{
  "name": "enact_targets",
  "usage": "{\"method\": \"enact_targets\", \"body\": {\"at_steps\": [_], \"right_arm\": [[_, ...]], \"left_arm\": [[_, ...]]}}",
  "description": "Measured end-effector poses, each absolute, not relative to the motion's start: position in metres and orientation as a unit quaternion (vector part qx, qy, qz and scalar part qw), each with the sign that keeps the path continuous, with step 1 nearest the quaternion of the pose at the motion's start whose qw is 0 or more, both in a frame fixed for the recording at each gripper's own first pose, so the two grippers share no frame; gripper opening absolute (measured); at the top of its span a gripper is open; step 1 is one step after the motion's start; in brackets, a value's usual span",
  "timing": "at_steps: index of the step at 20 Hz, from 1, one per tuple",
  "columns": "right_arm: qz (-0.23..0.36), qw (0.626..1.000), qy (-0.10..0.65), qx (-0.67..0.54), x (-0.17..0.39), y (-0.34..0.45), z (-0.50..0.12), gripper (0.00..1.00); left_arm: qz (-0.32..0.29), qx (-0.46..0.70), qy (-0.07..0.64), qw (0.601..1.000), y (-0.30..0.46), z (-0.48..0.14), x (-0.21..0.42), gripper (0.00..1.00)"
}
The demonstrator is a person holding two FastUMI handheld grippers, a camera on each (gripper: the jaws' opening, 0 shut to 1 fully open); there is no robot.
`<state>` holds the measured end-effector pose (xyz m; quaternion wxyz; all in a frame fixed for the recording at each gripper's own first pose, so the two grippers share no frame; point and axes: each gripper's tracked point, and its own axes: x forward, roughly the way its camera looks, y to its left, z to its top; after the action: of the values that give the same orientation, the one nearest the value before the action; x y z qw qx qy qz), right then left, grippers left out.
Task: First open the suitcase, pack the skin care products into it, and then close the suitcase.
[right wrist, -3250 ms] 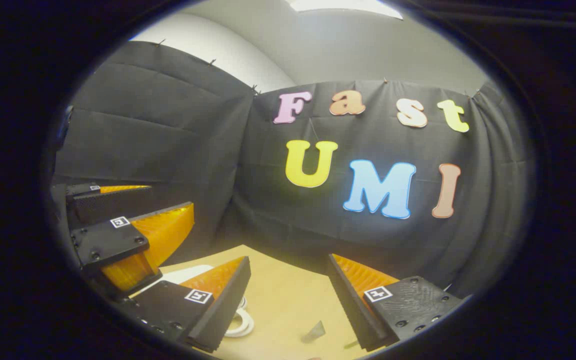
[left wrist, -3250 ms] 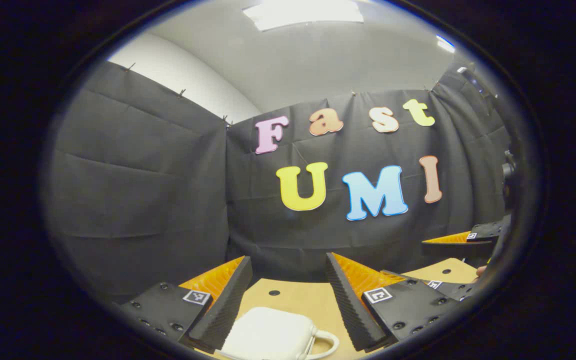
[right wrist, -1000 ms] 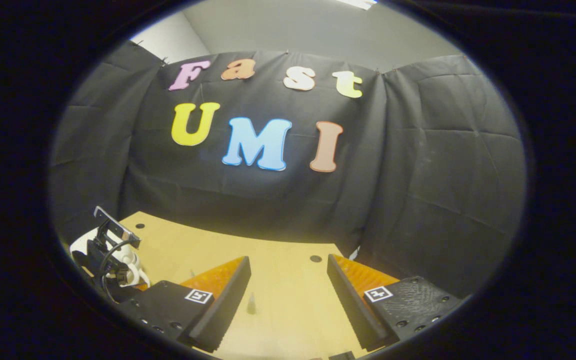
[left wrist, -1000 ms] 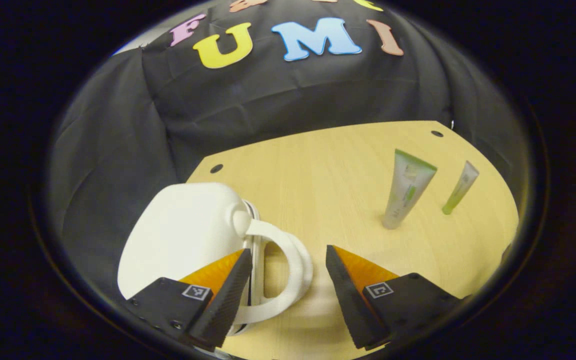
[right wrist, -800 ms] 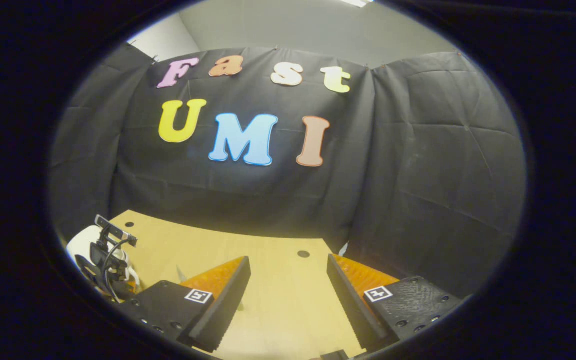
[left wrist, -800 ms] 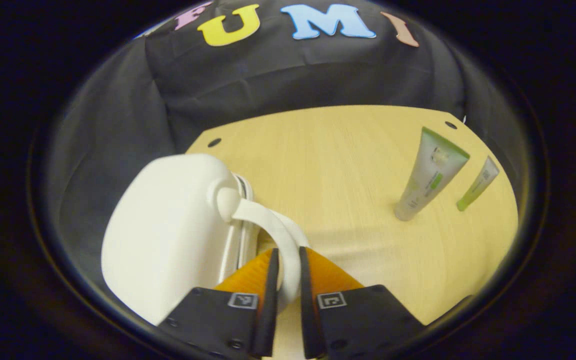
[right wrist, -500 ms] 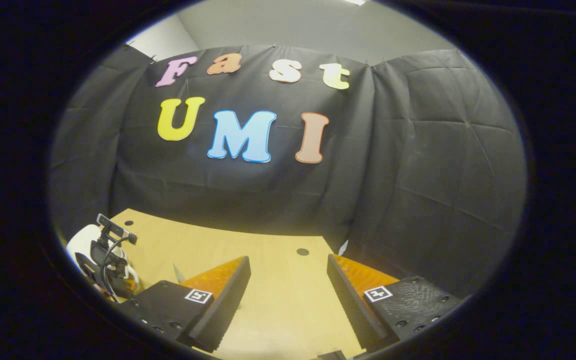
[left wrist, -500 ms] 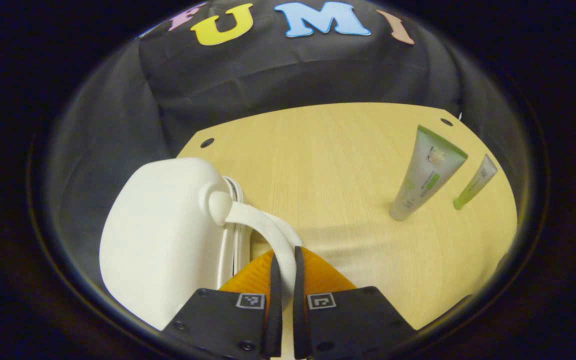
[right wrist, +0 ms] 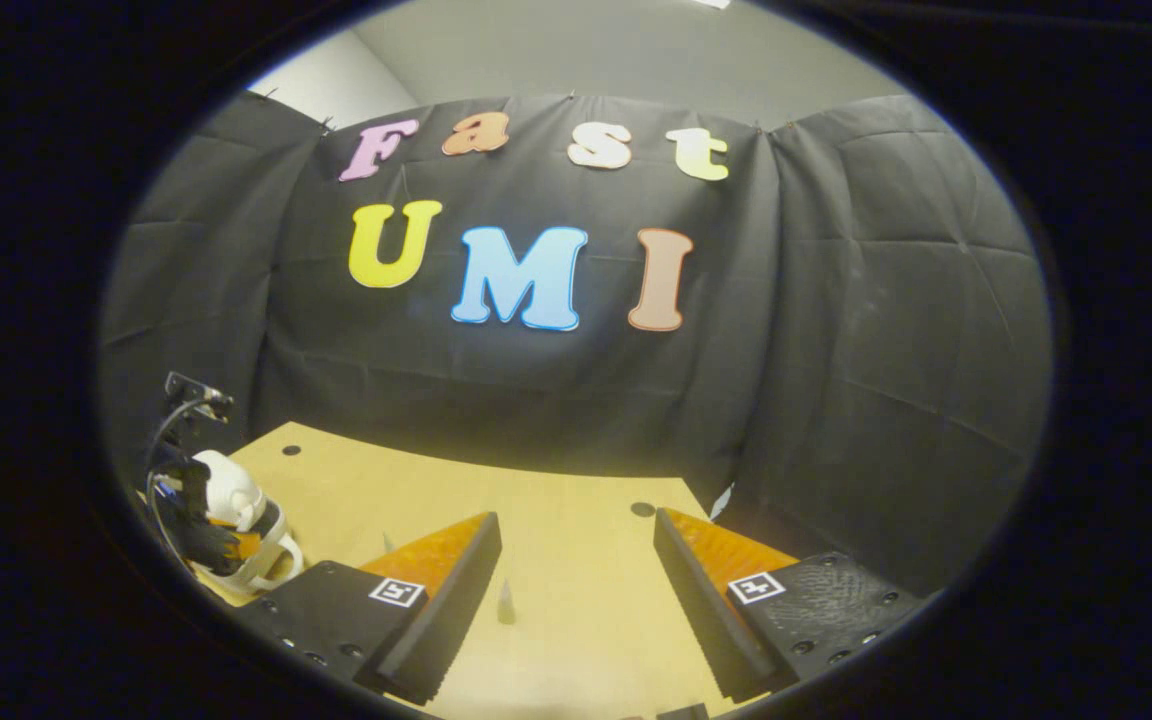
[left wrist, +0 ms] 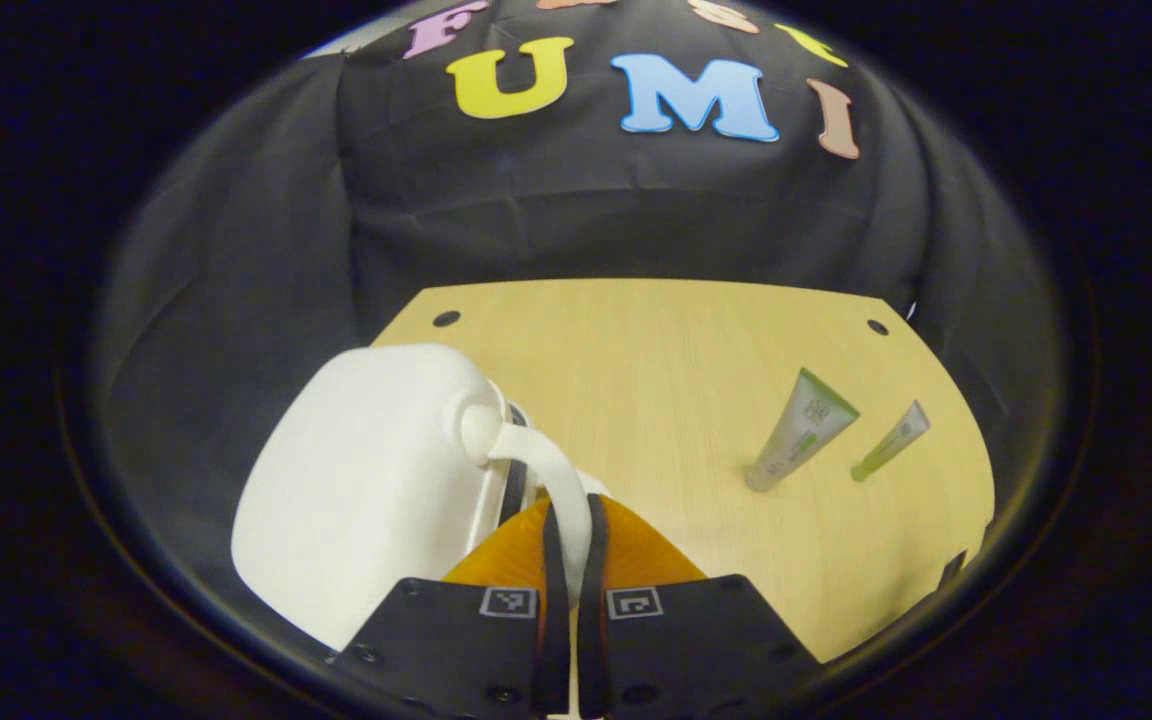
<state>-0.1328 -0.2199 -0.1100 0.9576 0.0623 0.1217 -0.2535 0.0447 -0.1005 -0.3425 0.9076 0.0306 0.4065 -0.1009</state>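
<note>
suitcase (left wrist: 366,490) handle points at camera | left gripper (left wrist: 568,520) clamps handle | right gripper (right wrist: 576,560) wide

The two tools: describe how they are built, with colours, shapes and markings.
The left tool has two wedge-shaped orange fingers with black pad faces, on black bolted plates that each carry a small square black-and-white marker. The right tool matches: ribbed orange wedges, black serrated pads, black plates with screws and a marker each.
</note>
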Motion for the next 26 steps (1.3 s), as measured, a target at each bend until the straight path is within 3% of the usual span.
{"method": "enact_targets", "body": {"at_steps": [5, 10, 13, 20, 26], "right_arm": [[-0.24, 0.961, 0.115, 0.075, -0.119, -0.216, -0.11, 0.94], [-0.249, 0.959, 0.106, 0.085, -0.117, -0.223, -0.11, 0.94], [-0.263, 0.954, 0.112, 0.092, -0.124, -0.231, -0.118, 0.94], [-0.316, 0.929, 0.134, 0.142, -0.146, -0.244, -0.138, 0.94], [-0.346, 0.913, 0.154, 0.152, -0.156, -0.249, -0.147, 0.94]], "left_arm": [[-0.121, 0.051, 0.365, 0.922, -0.039, -0.251, 0.06, 0.11], [-0.111, 0.049, 0.34, 0.933, 0.084, -0.186, 0.094, 0.11], [-0.08, 0.107, 0.328, 0.935, 0.174, -0.177, 0.135, 0.11], [0.033, 0.191, 0.369, 0.909, 0.32, -0.253, 0.214, 0.11], [0.122, 0.304, 0.422, 0.846, 0.408, -0.367, 0.211, 0.13]]}}
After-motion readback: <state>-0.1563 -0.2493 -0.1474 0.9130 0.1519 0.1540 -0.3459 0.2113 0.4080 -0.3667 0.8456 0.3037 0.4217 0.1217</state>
